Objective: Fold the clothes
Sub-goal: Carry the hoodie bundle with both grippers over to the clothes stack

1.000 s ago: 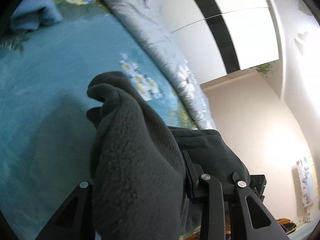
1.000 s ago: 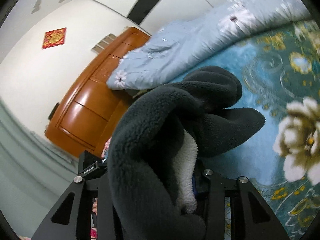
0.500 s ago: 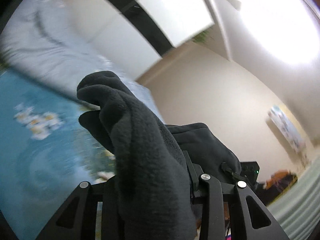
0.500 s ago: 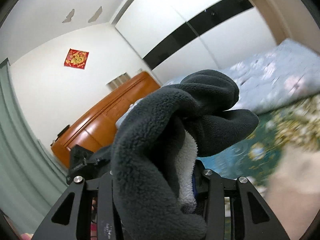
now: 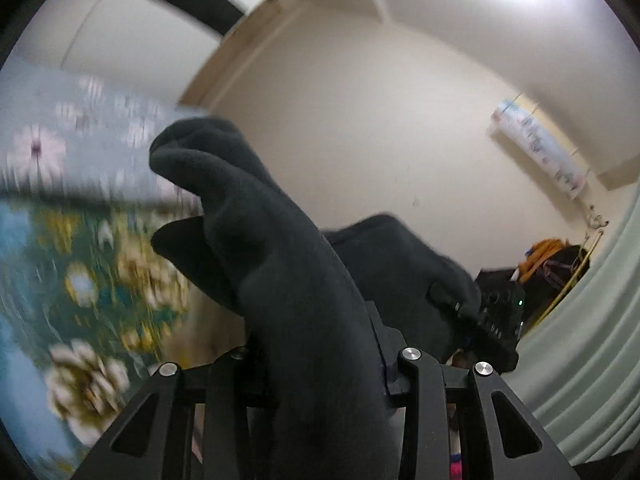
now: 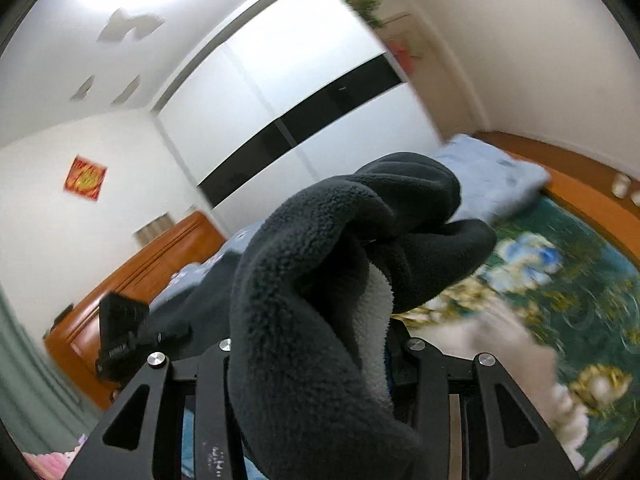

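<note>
You hold a dark grey fleece garment (image 5: pixel 288 280) aloft, a bunch of it clamped in the left gripper (image 5: pixel 316 364) and another, showing its white plush lining (image 6: pixel 378 312), clamped in the right gripper (image 6: pixel 320 360); each pair of fingers is closed on cloth. It hangs above the teal floral bedspread (image 6: pixel 568 280). To fold well, you likely want both grips level and drawn apart until the fleece hangs flat, then lowered evenly onto the bed, hem first, without twisting.
</note>
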{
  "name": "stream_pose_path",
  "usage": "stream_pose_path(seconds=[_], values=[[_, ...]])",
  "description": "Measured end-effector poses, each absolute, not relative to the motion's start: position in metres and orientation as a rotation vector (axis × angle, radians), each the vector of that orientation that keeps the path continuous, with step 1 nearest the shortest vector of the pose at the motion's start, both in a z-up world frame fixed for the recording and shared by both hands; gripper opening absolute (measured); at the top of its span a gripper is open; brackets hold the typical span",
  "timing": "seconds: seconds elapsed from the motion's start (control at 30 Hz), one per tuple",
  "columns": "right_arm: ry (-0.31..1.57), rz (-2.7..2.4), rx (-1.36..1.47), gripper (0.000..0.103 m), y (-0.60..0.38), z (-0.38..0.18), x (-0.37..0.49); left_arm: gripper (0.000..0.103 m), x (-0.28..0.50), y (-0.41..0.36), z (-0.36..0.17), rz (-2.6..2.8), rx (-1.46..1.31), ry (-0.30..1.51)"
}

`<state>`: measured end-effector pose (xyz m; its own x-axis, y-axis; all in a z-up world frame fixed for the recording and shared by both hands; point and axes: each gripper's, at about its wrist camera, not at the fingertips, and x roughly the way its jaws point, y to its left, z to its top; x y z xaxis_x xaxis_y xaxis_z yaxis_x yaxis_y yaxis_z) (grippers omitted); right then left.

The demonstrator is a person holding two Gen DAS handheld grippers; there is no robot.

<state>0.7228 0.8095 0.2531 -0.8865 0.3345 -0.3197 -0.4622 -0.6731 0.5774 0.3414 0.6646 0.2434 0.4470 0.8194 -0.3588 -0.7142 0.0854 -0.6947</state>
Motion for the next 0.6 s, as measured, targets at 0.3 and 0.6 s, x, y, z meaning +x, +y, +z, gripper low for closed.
stream_pose_path(seconds=[0.3, 0.6], values=[[1.392, 2.224, -0.093, 0.050, 0.848, 0.103, 0.810, 0.044, 0.338, 0.654, 0.146, 1.100, -1.144, -0.193], [1.397, 2.197, -0.019, 0.061, 0.852, 0.105, 0.806, 0.054, 0.345, 0.646, 0.145, 1.119, -1.103, -0.149]])
